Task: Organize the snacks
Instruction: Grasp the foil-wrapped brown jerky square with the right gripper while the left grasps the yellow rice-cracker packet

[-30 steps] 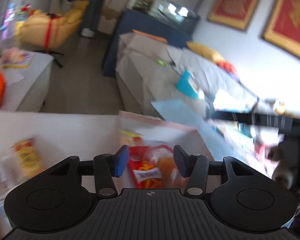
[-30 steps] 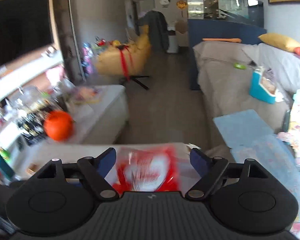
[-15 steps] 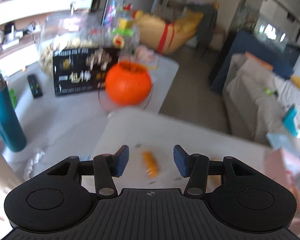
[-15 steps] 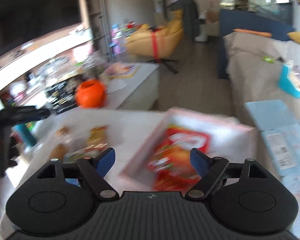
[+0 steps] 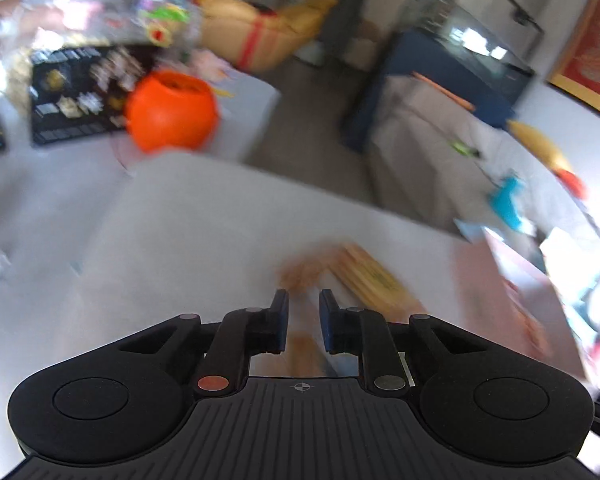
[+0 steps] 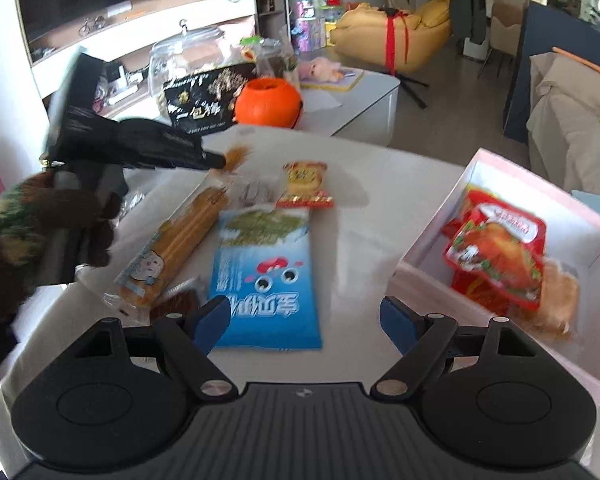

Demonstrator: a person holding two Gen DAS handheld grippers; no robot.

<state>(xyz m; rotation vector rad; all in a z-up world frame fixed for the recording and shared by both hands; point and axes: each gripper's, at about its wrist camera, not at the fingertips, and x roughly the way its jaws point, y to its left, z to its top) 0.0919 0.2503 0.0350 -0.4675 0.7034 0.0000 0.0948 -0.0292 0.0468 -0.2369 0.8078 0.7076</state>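
The right gripper hovers wide apart over the blue snack bag; bare white table separates it from the pink box holding red packets. The left gripper, blurred, is nearly together on a clear wrapper; whether it clamps, I cannot tell.

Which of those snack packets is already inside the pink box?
The red roast-chicken packet lies in the pink box; the blue packet and long yellow one remain outside.

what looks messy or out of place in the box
The red packet lies tilted across the other snacks in the pink box, and a pale bag under it slumps at the near wall. Nothing spilled.
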